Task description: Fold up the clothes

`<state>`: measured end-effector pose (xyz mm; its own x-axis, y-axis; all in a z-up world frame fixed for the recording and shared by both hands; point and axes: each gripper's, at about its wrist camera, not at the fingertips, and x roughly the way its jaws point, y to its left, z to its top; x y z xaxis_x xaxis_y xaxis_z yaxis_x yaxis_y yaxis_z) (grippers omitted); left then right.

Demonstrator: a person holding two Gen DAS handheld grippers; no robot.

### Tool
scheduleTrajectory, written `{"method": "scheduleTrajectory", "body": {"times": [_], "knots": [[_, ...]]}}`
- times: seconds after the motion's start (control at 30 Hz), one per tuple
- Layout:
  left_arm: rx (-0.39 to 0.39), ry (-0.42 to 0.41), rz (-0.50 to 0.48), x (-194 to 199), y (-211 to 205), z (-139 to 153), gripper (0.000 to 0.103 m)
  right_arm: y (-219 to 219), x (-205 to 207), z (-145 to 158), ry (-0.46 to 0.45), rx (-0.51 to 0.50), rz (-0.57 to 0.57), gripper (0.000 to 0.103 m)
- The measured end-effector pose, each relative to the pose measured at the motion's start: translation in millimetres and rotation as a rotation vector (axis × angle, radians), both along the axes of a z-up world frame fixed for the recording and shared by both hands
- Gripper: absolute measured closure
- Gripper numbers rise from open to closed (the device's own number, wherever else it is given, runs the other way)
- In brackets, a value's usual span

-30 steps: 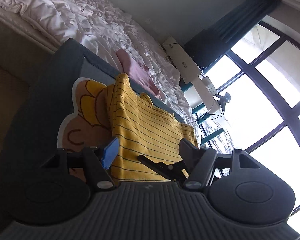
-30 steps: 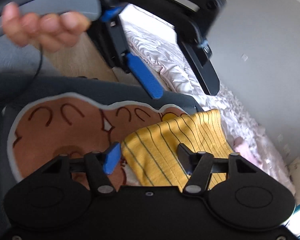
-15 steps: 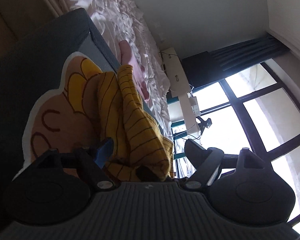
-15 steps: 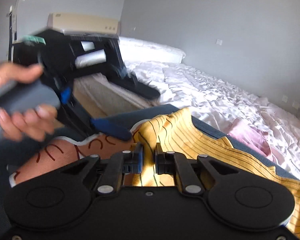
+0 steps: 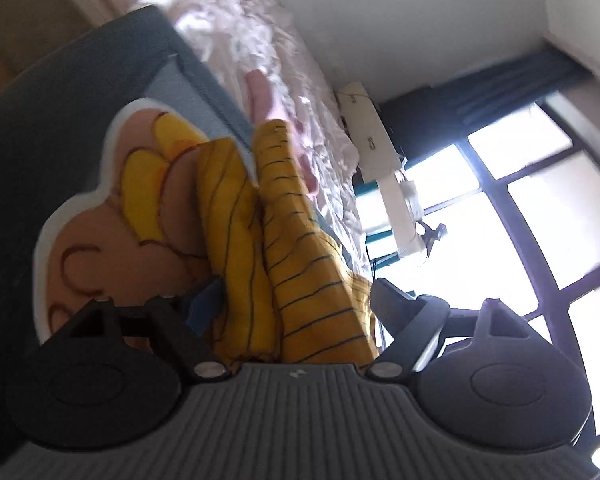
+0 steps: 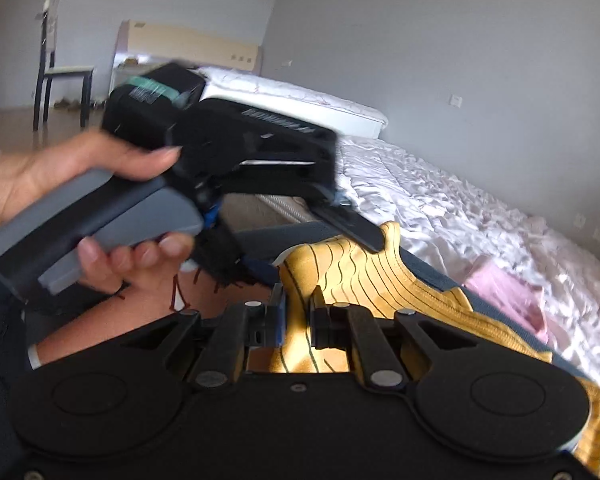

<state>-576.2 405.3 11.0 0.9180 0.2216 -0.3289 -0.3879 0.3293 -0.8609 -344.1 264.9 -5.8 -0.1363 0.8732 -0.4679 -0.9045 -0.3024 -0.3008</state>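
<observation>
Pinching the shirt (image 6: 380,280): right claw (image 6: 298,320) has its jaws drawn close with a fold of yellow striped fabric caught between them. Rest of the shirt runs ahead and to the right of that claw, over the dark blue surface (image 6: 432,272). Left claw (image 5: 292,296) stands spread wide, shirt (image 5: 296,248) bunched in the gap; contact with the fingers not clear, blue pad (image 5: 206,304) sits just left of the cloth. Cartoon mat (image 5: 100,248) lies under and left of the shirt. From the right cam, left claw (image 6: 320,240) is ahead-left, held by a hand (image 6: 80,184), black finger (image 6: 352,228) over the shirt's top edge. Bed (image 6: 460,200) beyond, pink cloth (image 6: 508,292) on it. Motion blur in both views.
</observation>
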Motion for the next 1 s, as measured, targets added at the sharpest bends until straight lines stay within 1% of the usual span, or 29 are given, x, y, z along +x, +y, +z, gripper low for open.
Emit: {"method": "scheduleTrajectory", "body": {"times": [0.1,0.13,0.17,0.2,0.23,0.3,0.33,0.37,0.43,0.5,0.57,0.63,0.67,0.73,0.8,0.87,0.93,1.0], "knots": [[0.017,0.030,-0.014,10,1,1,0.021,-3,-5,-3,-0.034,0.002,0.017,0.090],[0.011,0.049,-0.014,13,2,0,0.033,-3,-5,-4,-0.036,0.002,0.021,0.090],[0.002,0.066,-0.009,16,5,-1,0.058,-4,-5,-5,-0.032,0.003,0.022,0.088],[-0.009,0.081,-0.003,17,7,-3,0.070,-5,-4,-6,-0.028,0.003,0.023,0.087],[-0.020,0.096,0.003,19,10,-5,0.074,-6,-4,-7,-0.024,0.004,0.025,0.084],[-0.010,0.113,0.011,21,10,-4,0.077,-8,0,-7,-0.002,0.005,0.026,0.073],[0.003,0.128,0.015,22,8,-1,0.079,-10,4,-7,0.012,0.004,0.022,0.060],[0.021,0.143,0.016,24,7,3,0.081,-12,7,-6,0.027,0.004,0.014,0.052],[0.060,0.169,0.015,28,3,15,0.082,-22,25,-1,0.076,0.010,-0.020,0.051],[0.088,0.180,0.013,36,0,30,0.083,-34,46,6,0.131,0.018,-0.060,0.049],[0.116,0.186,0.008,49,-4,48,0.084,-45,66,12,0.185,0.026,-0.101,0.044],[0.165,0.199,-0.017,69,-11,67,0.084,-57,87,18,0.240,0.034,-0.141,0.042],[0.196,0.209,-0.035,83,-16,76,0.084,-62,97,21,0.267,0.038,-0.161,0.041],[0.248,0.225,-0.075,111,-25,92,0.084,-74,118,28,0.322,0.046,-0.201,0.040],[0.277,0.235,-0.124,141,-32,99,0.084,-90,138,32,0.345,0.068,-0.265,0.040],[0.296,0.256,-0.168,172,-41,98,0.085,-106,159,34,0.363,0.093,-0.339,0.040],[0.315,0.300,-0.191,202,-48,89,0.086,-121,178,35,0.381,0.106,-0.406,0.039],[0.321,0.346,-0.202,224,-56,76,0.086,-133,194,33,0.408,0.107,-0.457,0.039]]}}
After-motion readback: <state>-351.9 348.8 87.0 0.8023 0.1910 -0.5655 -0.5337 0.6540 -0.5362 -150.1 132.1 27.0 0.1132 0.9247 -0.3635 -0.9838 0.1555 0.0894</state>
